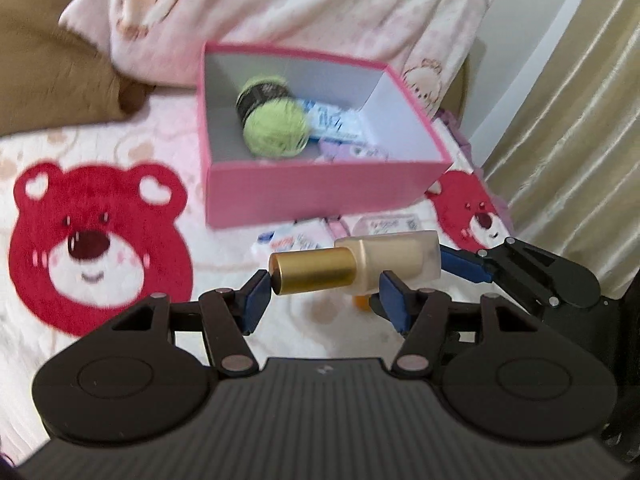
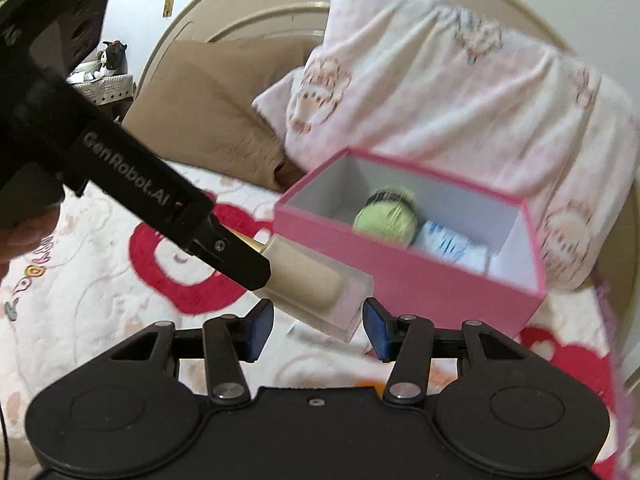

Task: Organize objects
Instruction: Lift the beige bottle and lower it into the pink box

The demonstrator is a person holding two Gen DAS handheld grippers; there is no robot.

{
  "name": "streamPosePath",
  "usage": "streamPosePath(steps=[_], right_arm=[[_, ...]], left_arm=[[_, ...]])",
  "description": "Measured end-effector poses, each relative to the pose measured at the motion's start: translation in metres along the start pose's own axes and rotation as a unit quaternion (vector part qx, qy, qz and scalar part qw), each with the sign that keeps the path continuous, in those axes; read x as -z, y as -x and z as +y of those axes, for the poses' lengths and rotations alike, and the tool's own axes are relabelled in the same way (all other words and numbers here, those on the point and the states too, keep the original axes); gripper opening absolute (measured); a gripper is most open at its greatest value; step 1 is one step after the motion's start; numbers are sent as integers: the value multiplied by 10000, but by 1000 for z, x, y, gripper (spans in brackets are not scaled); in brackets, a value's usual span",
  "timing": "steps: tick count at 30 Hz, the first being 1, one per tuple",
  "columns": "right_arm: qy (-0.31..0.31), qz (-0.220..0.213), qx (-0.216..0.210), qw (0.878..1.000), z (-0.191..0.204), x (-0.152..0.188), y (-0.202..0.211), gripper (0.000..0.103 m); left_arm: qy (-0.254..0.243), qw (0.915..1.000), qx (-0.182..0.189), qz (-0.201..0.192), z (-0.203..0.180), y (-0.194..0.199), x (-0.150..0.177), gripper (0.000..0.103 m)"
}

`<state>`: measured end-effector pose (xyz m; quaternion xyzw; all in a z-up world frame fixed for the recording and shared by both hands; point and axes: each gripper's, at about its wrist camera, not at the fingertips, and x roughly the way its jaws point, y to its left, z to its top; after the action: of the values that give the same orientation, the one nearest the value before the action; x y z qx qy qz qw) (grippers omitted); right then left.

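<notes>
A cream bottle with a gold cap [image 1: 356,266] is held in the air, lying sideways, just before the pink box [image 1: 320,196]. My left gripper [image 1: 324,294] has its jaws around the gold cap and bottle neck, shut on it. My right gripper [image 2: 318,326] is open, its blue pads on either side of the bottle's clear base [image 2: 320,292], not clamped. The left gripper's black body [image 2: 160,208] crosses the right wrist view. The pink box [image 2: 420,280] holds a green yarn ball [image 1: 276,128], a dark jar and blue-white packets.
The bed has a white cover with red bear prints [image 1: 96,248]. A pink blanket [image 1: 304,12] and a brown pillow [image 2: 216,108] lie behind the box. Small packets [image 1: 304,236] lie on the cover before the box. A curtain [image 1: 580,120] hangs at the right.
</notes>
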<state>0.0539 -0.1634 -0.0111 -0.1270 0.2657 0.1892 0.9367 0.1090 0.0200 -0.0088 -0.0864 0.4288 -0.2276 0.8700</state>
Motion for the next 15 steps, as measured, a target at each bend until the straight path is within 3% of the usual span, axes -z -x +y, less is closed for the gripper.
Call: streamPosePath(steps=[9, 15], right_arm=[[-49, -104, 16, 9999, -36, -47, -5, 55], [108, 154, -46, 9998, -69, -69, -35, 55]], left_arm=[[-36, 10000, 65, -8, -10, 1, -59, 58], [320, 9990, 123, 279, -4, -35, -104, 58]])
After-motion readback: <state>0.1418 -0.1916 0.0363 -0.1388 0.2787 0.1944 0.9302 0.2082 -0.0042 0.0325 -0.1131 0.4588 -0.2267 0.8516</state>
